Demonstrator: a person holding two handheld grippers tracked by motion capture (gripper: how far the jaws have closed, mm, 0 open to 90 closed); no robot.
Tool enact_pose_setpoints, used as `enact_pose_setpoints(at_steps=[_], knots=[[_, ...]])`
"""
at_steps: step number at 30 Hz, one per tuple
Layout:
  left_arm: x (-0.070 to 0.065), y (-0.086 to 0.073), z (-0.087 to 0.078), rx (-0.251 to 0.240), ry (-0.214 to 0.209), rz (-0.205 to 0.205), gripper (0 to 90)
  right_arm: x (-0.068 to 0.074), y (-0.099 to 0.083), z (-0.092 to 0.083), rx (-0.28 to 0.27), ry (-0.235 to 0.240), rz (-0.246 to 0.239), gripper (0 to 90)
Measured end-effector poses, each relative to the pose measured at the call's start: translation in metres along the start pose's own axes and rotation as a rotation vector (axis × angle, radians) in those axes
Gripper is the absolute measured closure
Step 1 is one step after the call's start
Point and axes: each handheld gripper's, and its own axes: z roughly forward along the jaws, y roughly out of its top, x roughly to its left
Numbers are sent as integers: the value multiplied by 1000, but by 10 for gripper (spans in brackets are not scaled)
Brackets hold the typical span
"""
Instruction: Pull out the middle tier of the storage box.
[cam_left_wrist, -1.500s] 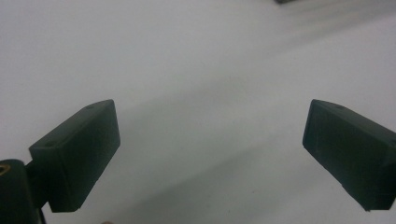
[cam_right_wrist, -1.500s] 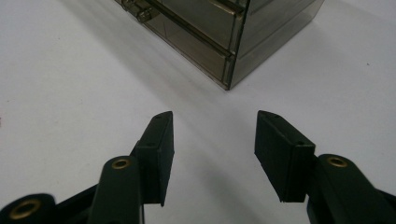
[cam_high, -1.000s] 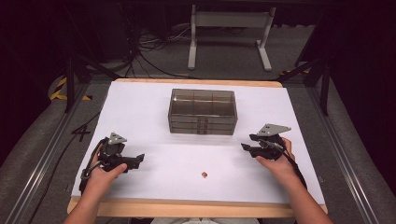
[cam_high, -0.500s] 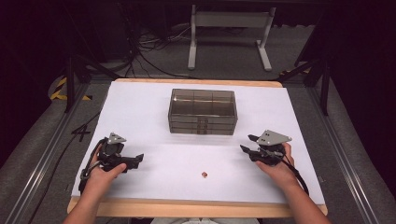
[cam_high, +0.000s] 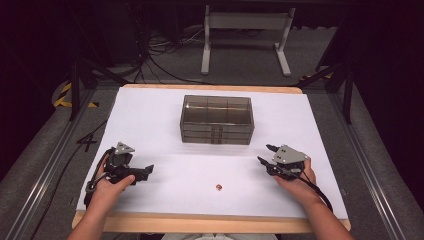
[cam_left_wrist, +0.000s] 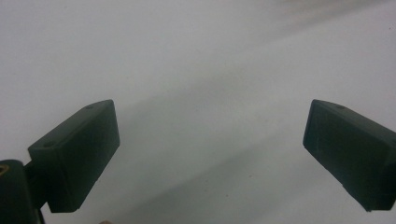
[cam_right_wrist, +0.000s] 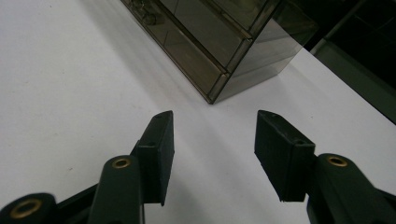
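A smoky transparent drawer box (cam_high: 217, 120) stands in the middle of the white table (cam_high: 160, 115). A tiny reddish object (cam_high: 219, 187) lies on the table near the front, between the hands. At the left a hand holds my left gripper (cam_high: 143, 172), which points right toward the table's centre. In the left gripper view its jaws (cam_left_wrist: 210, 140) stand wide apart over bare white surface. My right gripper (cam_high: 265, 154), held at the right, points left and slightly away. It stands open (cam_right_wrist: 215, 126) with nothing between its fingers, facing a lower corner of the drawer box (cam_right_wrist: 224, 42).
The table's wooden front edge (cam_high: 210, 224) runs just behind both forearms. Dark floor, cables and a white stand (cam_high: 245, 30) lie beyond the far edge. Metal rails (cam_high: 370, 165) flank the table on both sides.
My right gripper has drifted slightly toward the front edge. The left gripper and the box have not moved.
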Motion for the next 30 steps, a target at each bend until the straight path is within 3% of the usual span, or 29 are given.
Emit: enact_pose_setpoints(at_steps=[7, 16, 30], knots=[[0, 0, 0, -2, 0, 1, 44, 5, 0, 1, 14, -15, -54, 467], [0, -1, 0, 6, -4, -5, 44, 18, 2, 6, 67, -49, -181, 466], [0, -2, 2, 6, -5, -10, 44, 33, 8, 11, 115, -119, -316, 460]])
